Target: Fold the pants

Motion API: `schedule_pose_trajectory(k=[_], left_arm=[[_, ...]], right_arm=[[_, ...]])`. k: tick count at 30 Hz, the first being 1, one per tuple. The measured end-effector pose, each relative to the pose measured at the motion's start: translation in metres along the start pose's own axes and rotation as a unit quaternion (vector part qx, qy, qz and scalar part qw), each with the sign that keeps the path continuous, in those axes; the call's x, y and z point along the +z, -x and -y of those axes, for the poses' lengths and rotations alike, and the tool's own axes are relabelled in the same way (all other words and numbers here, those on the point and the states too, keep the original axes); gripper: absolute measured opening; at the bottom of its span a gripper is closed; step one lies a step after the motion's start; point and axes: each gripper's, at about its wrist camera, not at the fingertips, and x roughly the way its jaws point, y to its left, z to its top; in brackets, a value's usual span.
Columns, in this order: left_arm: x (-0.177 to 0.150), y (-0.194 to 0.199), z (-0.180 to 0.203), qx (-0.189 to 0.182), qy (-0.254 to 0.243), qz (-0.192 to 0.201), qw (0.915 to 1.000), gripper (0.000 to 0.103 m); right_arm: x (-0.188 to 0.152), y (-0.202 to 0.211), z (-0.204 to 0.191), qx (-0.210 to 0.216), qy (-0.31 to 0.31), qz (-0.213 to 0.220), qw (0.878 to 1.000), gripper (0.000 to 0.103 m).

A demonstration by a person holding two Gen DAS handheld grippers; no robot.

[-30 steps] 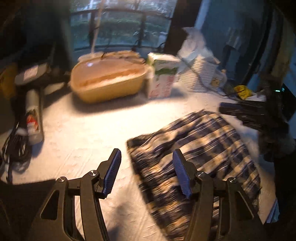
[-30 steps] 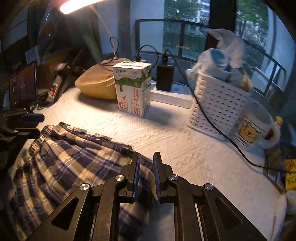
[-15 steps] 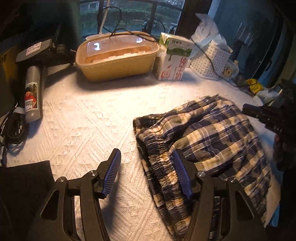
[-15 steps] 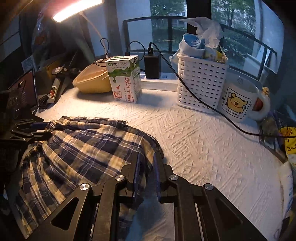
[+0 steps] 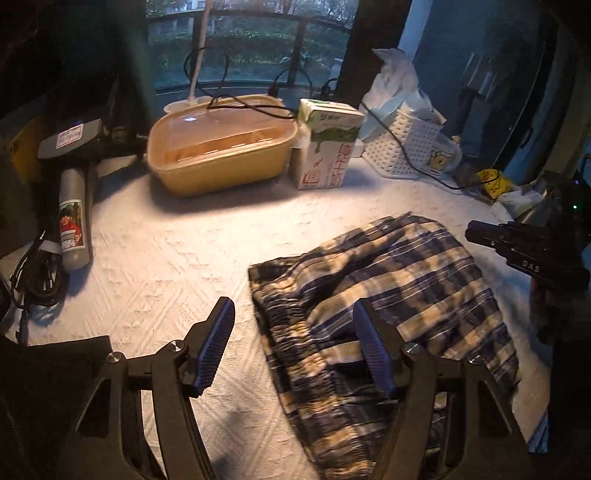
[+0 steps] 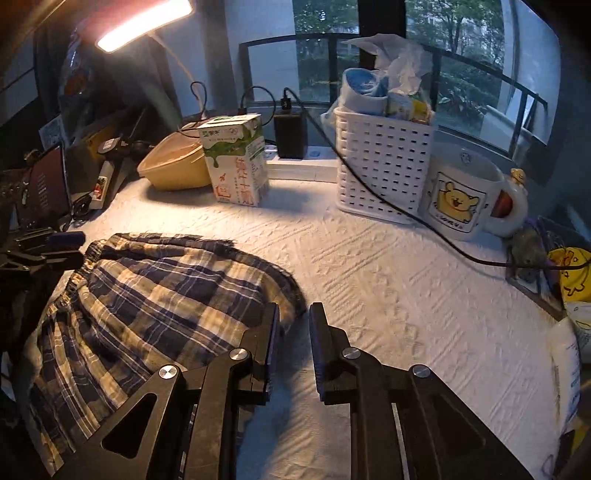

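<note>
Plaid pants (image 5: 388, 295) lie bunched on the white cloth (image 5: 166, 266). Left gripper (image 5: 295, 343) gapes over the waistband; right gripper (image 6: 293, 332) seems slightly parted, empty. Behind: one carton (image 6: 236, 162), one basket (image 6: 384, 162), one mug (image 6: 465, 199).

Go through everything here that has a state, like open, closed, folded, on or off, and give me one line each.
Plaid pants: folded over, lying on the table, not gripped.
Left hand-held gripper: open wide, over the waistband.
Right hand-held gripper: slightly open, holding nothing.
Desk lamp: on.
Yellow food container: lid on.
Milk carton: upright; whether opened, cannot tell.
Bear mug: upright.
</note>
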Motion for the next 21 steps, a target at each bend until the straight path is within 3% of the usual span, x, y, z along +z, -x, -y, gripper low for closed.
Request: schedule_pose_trajectory(k=[5, 11, 13, 15, 17, 21], left_arm=[[-0.001, -0.021, 0.001, 0.013, -0.006, -0.023, 0.9996, 0.067], [0.0, -0.043, -0.003, 0.003, -0.008, -0.046, 0.9989, 0.067], [0.001, -0.049, -0.004, -0.004, -0.009, -0.051, 0.9986, 0.067], [0.002, -0.052, -0.005, -0.009, -0.01, -0.052, 0.9986, 0.068], [0.004, -0.055, -0.004, -0.005, -0.023, -0.047, 0.9986, 0.074], [0.004, -0.06, 0.003, 0.005, -0.054, -0.034, 0.9979, 0.076]], right_arm=[[0.001, 0.005, 0.008, -0.006, -0.009, 0.005, 1.0, 0.018], [0.0, 0.002, 0.018, -0.014, -0.018, 0.0, 1.0, 0.018], [-0.001, -0.001, 0.023, -0.016, -0.024, -0.004, 1.0, 0.029], [-0.001, -0.005, 0.028, -0.017, -0.033, -0.004, 0.999, 0.067], [-0.001, -0.007, 0.032, -0.012, -0.041, -0.003, 0.999, 0.068], [0.001, -0.014, 0.035, -0.007, -0.047, -0.007, 0.999, 0.068]])
